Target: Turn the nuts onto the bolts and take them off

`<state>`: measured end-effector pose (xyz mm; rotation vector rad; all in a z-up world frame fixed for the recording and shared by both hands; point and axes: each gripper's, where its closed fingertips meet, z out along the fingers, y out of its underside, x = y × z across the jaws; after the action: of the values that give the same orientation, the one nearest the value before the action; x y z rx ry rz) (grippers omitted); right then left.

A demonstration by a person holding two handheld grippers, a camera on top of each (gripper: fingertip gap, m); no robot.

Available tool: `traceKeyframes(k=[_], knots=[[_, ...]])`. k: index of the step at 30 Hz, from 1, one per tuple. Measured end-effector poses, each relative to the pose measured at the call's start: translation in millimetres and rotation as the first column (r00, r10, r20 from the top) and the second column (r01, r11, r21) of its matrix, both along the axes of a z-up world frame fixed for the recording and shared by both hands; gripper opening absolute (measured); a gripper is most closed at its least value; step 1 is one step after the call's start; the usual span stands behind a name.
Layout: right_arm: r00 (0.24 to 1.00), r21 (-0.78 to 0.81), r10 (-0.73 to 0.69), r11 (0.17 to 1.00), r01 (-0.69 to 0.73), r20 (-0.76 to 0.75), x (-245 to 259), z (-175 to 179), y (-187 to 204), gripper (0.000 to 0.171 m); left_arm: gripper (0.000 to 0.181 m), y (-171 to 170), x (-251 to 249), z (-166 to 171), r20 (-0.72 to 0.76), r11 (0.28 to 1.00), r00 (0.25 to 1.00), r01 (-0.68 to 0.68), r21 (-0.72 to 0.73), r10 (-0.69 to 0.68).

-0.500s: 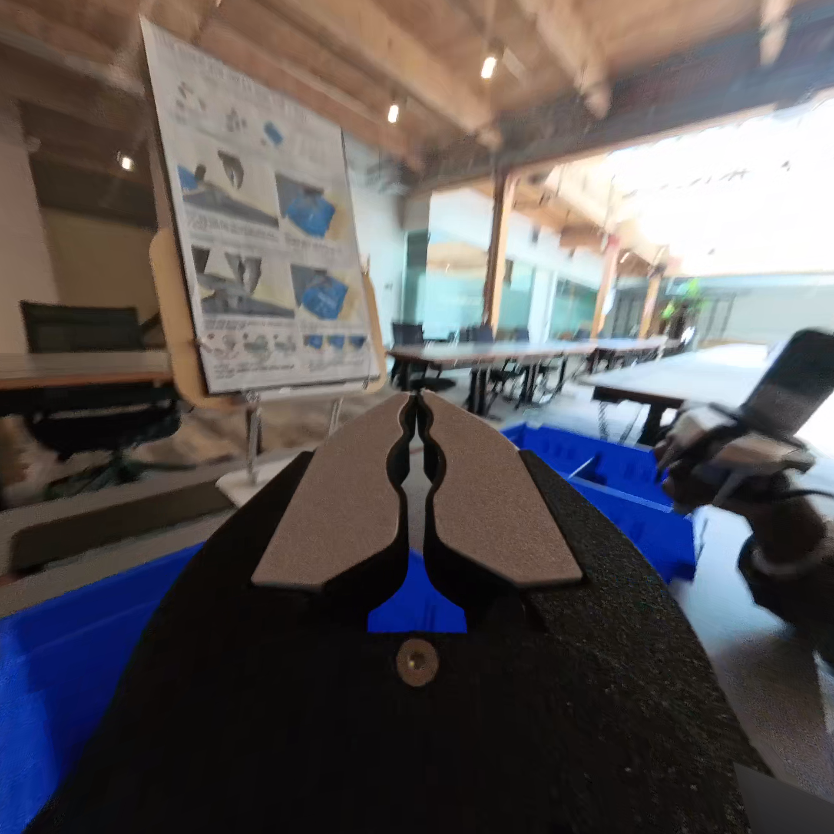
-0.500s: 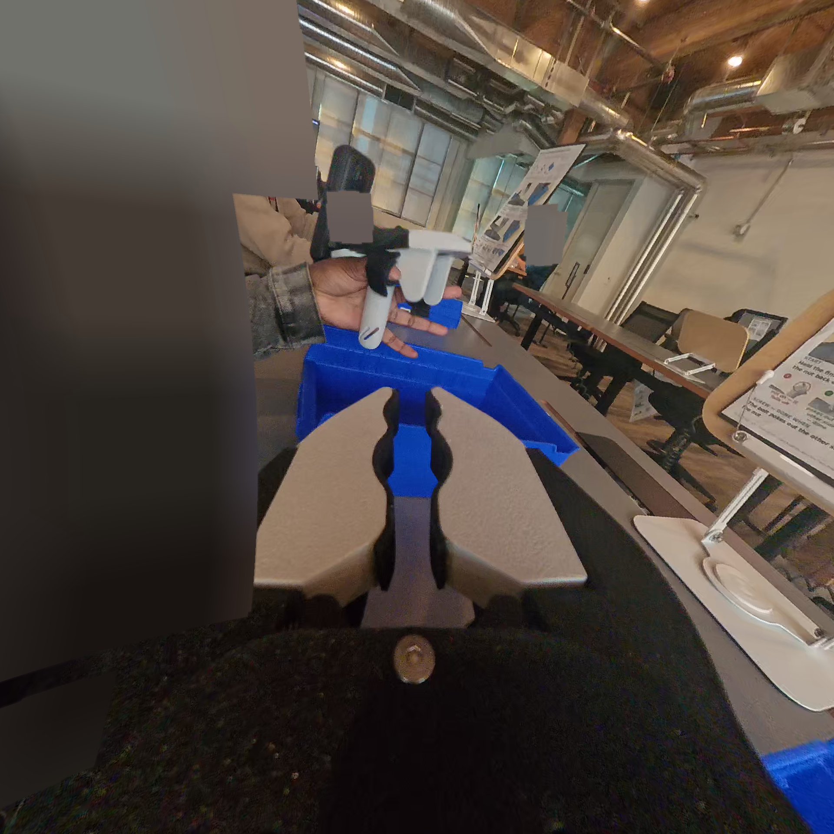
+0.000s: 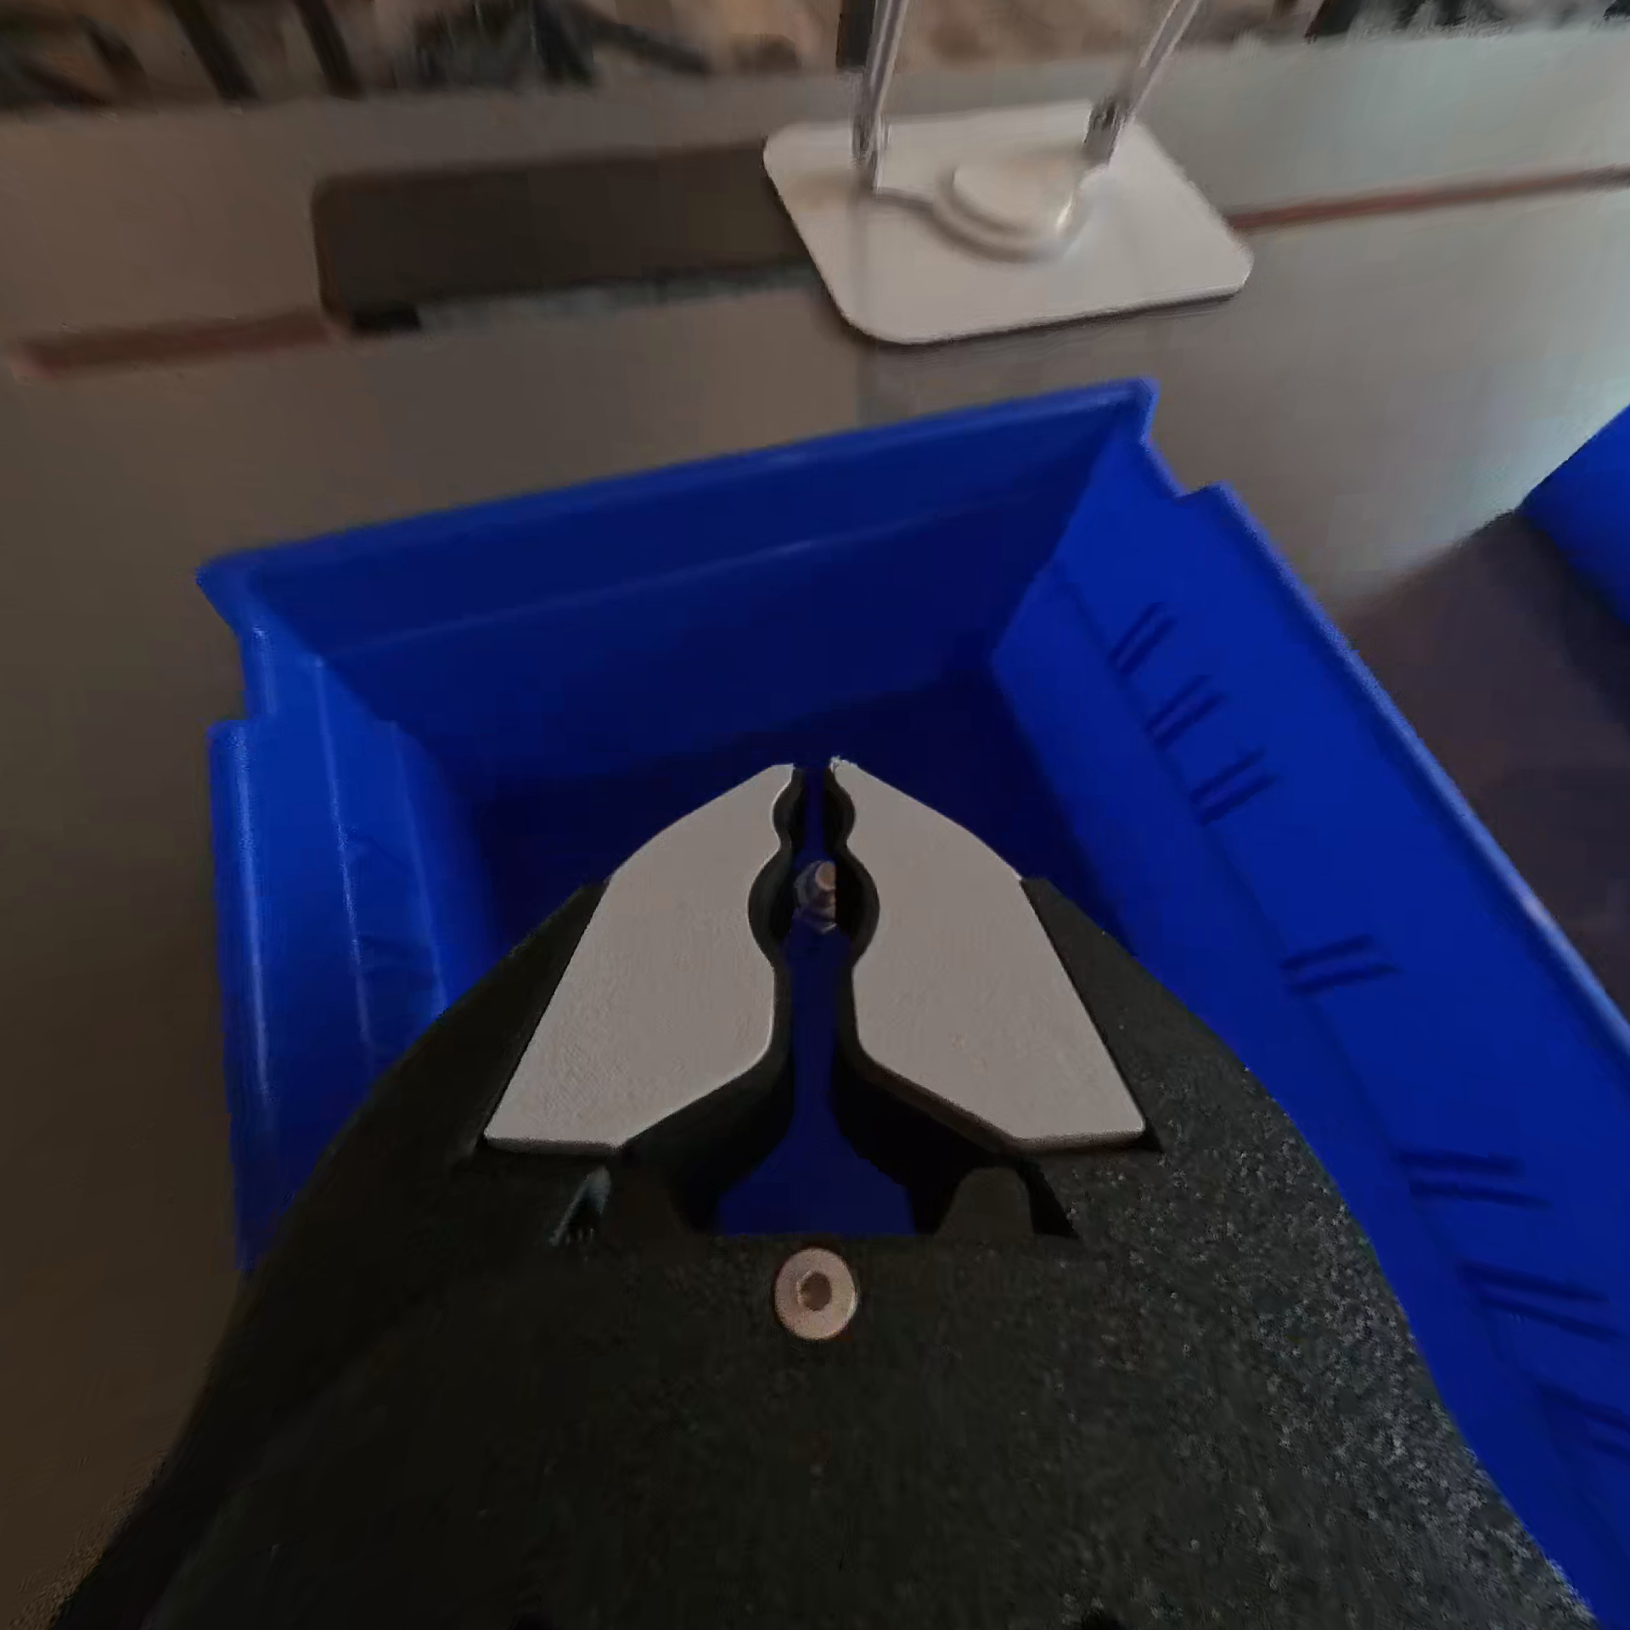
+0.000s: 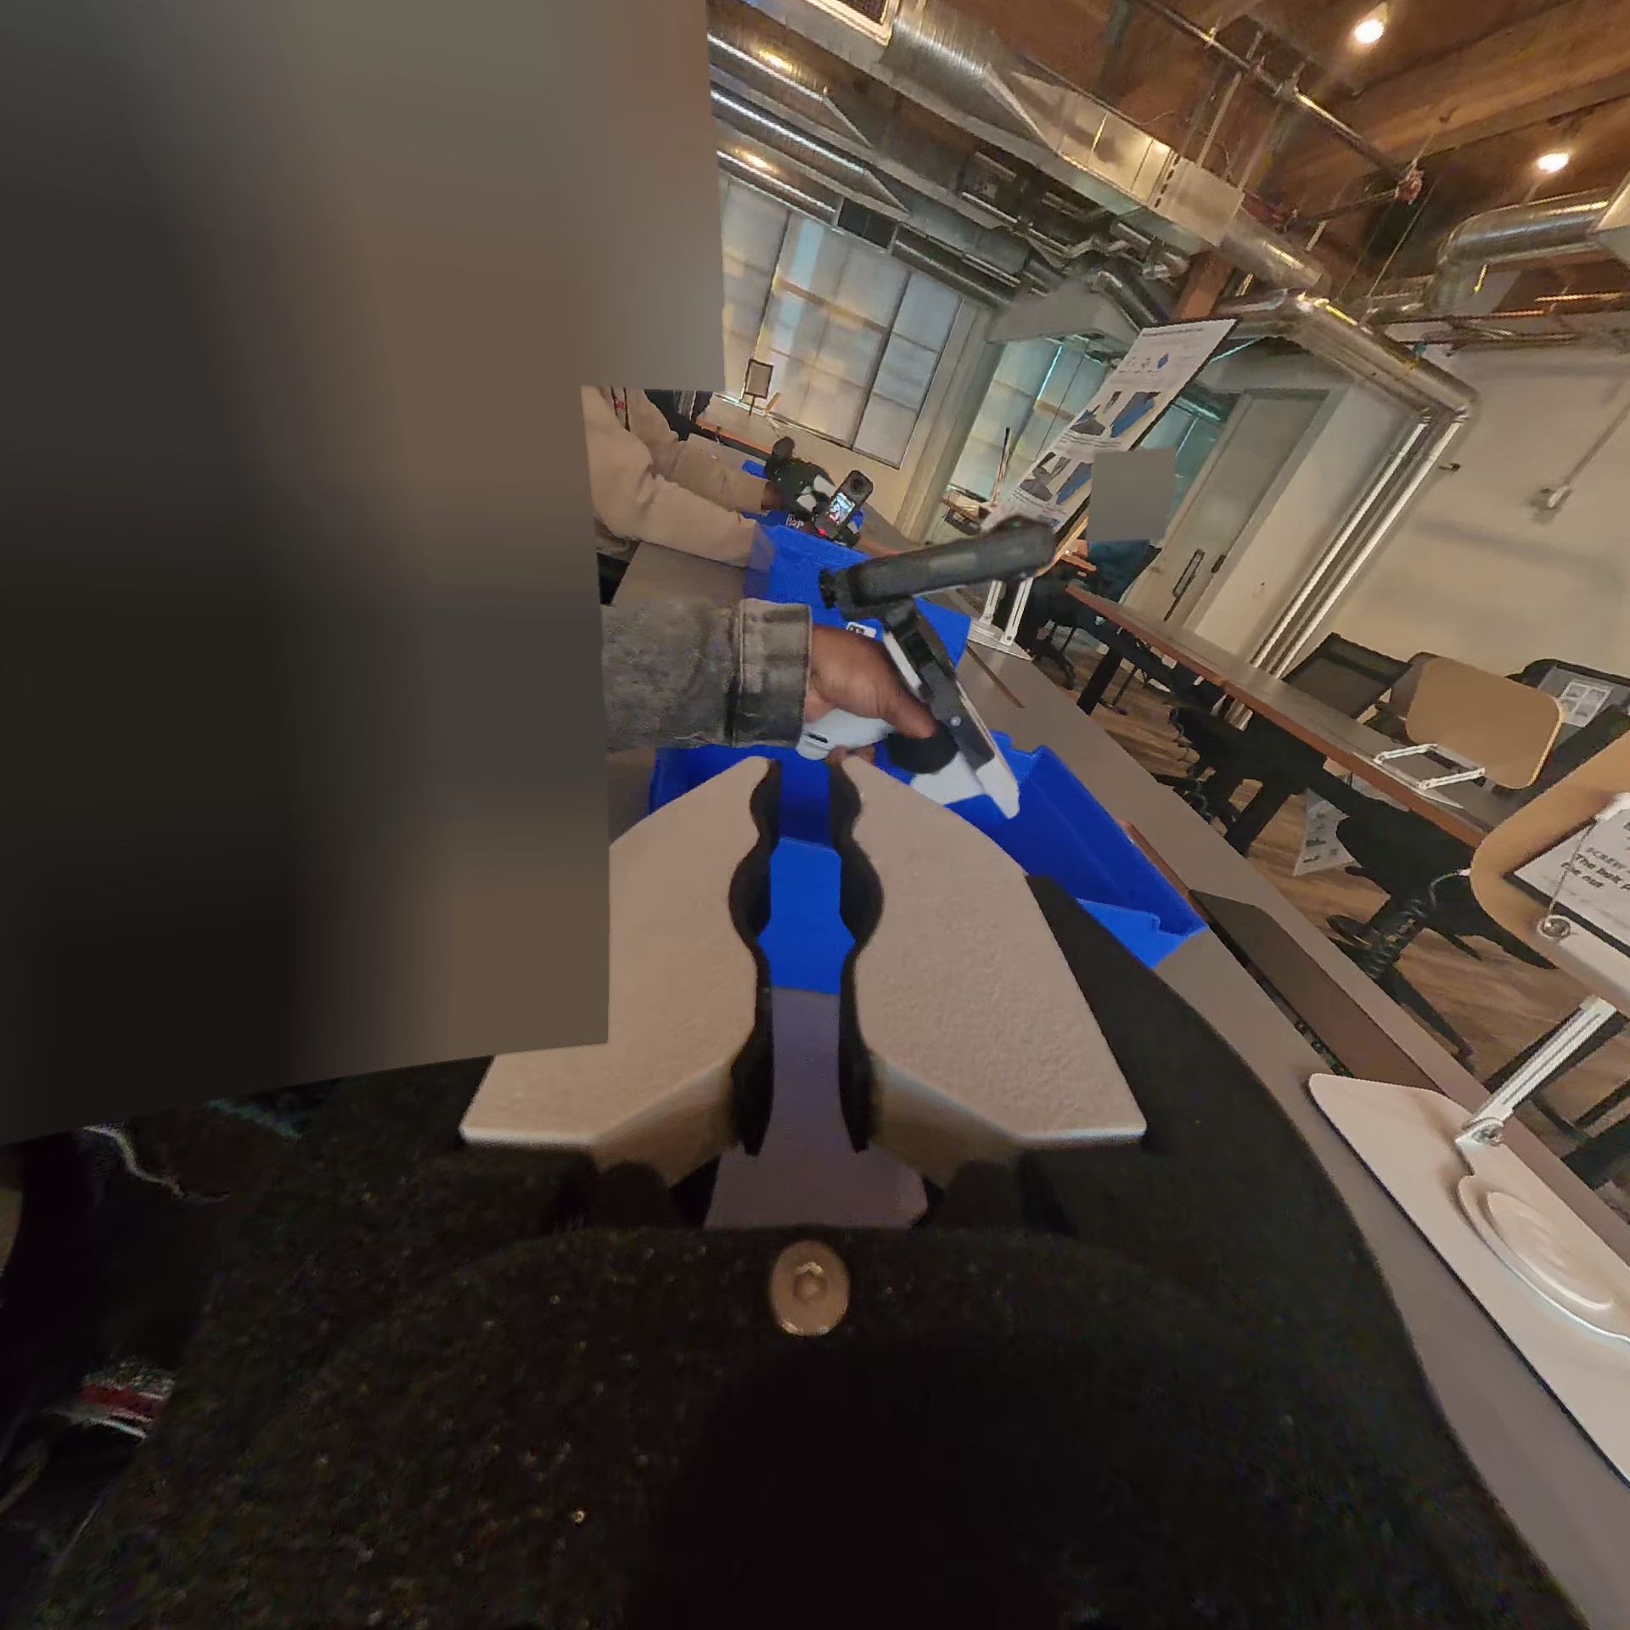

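- Now my left gripper points down into the blue bin, tips low over its floor near the far wall.
- Its jaws are nearly together, only a thin slit at the tips. A small metal bolt, seemingly with a nut on it, shows through the round notch between the fingers. I cannot tell whether the fingers pinch it or it lies on the bin floor beneath them; the view is motion-blurred.
- I judge this the pick-up step: the notch is lined up over the bolt so the curved recess can cradle the shank rather than let it skid off flat faces.
- My right gripper hangs back above the grey table, level, aimed across at the same bin. Jaws slightly parted, nothing between them.
- From the right wrist view, my left hand tilts its tool steeply nose-down into the bin, which fits a reach for the bottom.
- Right side waits there, I think, to meet the bolt once it is lifted and work the nut.
- A white stand base sits beyond the bin, well apart. A second bin edge shows at right.
- Risk: a small bolt may roll or slip if the closing is off-centre.
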<state>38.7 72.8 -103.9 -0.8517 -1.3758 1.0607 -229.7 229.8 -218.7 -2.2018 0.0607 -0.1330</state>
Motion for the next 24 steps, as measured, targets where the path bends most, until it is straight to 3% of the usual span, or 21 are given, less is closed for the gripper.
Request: traceKeyframes(k=[9,13,16,24], knots=[[1.0,-0.001,0.009,1.0,-0.009,-0.02,2.3,1.1,0.0,0.009,0.006,-2.0,-24.4,-33.5,-0.219,0.987,0.976,-0.039,-0.156,0.003],[1.0,0.004,0.007,1.0,-0.007,-0.03,4.5,2.6,0.0,0.009,0.007,1.9,-18.0,-37.3,-0.133,0.989,0.991,-0.032,-0.146,0.012],[1.0,0.0,0.0,1.0,0.0,-0.03,4.7,2.6,1.5,0.009,0.02,0.7,-11.7,-39.1,-0.069,0.986,0.998,-0.011,-0.166,-0.001],[1.0,0.014,0.007,1.0,-0.007,-0.027,4.0,2.1,-1.5,0.009,0.018,-0.9,-17.6,-50.8,-0.085,0.981,0.996,-0.03,-0.192,0.014]])
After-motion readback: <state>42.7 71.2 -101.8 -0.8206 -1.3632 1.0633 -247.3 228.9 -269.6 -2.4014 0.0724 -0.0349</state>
